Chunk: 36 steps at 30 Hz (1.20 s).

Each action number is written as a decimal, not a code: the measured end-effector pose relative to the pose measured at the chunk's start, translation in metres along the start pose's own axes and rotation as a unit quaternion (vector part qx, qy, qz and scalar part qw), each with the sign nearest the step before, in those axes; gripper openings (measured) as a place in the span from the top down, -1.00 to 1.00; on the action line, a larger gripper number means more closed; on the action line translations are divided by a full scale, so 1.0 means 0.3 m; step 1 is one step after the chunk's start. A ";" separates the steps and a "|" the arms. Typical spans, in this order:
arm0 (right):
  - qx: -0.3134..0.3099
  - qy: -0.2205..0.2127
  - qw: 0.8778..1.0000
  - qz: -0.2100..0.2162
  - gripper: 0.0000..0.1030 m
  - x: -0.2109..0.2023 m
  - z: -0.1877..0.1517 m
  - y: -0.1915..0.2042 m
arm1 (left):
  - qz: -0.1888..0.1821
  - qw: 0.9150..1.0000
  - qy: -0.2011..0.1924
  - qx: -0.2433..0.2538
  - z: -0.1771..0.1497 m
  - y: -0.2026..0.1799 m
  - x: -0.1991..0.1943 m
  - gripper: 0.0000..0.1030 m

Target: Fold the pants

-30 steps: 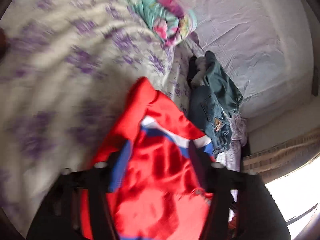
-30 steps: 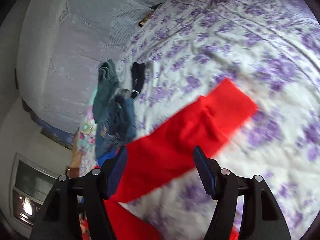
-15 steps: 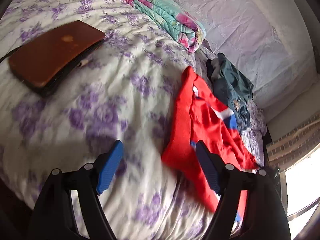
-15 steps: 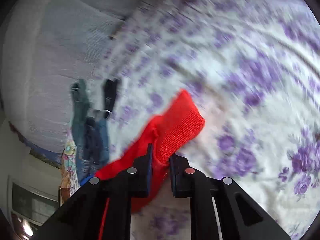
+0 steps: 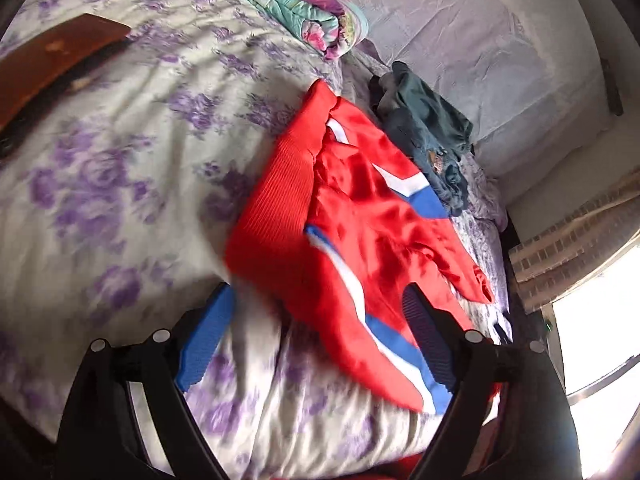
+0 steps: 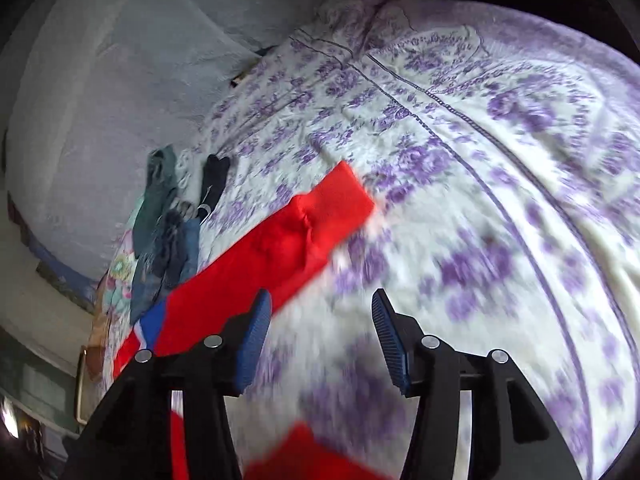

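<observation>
Red pants (image 5: 352, 236) with blue and white stripes lie on the purple-flowered bedspread (image 5: 120, 168). The ribbed waistband faces left and the rest drapes toward the bed's edge. My left gripper (image 5: 316, 340) is open, its jaws on either side of the lower part of the pants without holding them. In the right wrist view the red pants (image 6: 280, 240) stretch diagonally across the bed. My right gripper (image 6: 320, 340) is open and empty just beside the red fabric. More red cloth (image 6: 304, 456) shows at the bottom edge.
A pile of dark jeans and green clothes (image 5: 428, 136) lies beyond the pants, also seen in the right wrist view (image 6: 168, 224). A folded floral blanket (image 5: 296, 8) sits at the far side. A brown flat object (image 5: 48, 64) lies at left. A window (image 5: 592, 360) is at right.
My left gripper let go of the red pants and opened; they now lie on the bed. My right gripper shut on the red fabric half a second ago and has now opened.
</observation>
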State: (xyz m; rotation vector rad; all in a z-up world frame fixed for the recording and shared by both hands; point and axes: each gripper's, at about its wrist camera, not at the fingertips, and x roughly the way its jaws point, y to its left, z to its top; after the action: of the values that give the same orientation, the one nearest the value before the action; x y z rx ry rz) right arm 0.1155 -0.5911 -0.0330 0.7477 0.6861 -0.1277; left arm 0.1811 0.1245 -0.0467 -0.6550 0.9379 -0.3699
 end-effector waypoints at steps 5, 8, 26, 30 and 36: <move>-0.010 0.014 1.000 0.020 -0.03 -0.182 -0.198 -0.031 | -0.049 0.999 -0.010 -0.019 0.015 -0.020 0.049 0.65; 0.004 0.030 0.999 0.030 -0.03 -0.256 -0.295 -0.072 | -0.043 0.998 -0.032 -0.028 0.008 -0.008 0.045 0.80; 0.030 0.047 0.992 0.111 0.73 -0.132 -0.318 0.016 | -0.012 0.996 -0.079 -0.049 -0.043 0.109 -0.051 0.70; -0.022 -0.079 0.987 0.141 0.73 -0.348 -0.222 0.055 | -0.013 0.996 -0.079 -0.046 -0.056 0.108 -0.058 0.65; 0.102 -0.024 0.994 0.039 0.70 -0.303 -0.322 -0.281 | 0.011 0.996 -0.085 -0.012 -0.091 0.062 -0.062 0.49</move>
State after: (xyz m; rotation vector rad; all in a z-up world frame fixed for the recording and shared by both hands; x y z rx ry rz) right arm -0.0349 -0.6007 -0.0771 0.9640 0.6024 -0.1454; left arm 0.1483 0.1391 -0.0589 -0.6861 0.7869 -0.2794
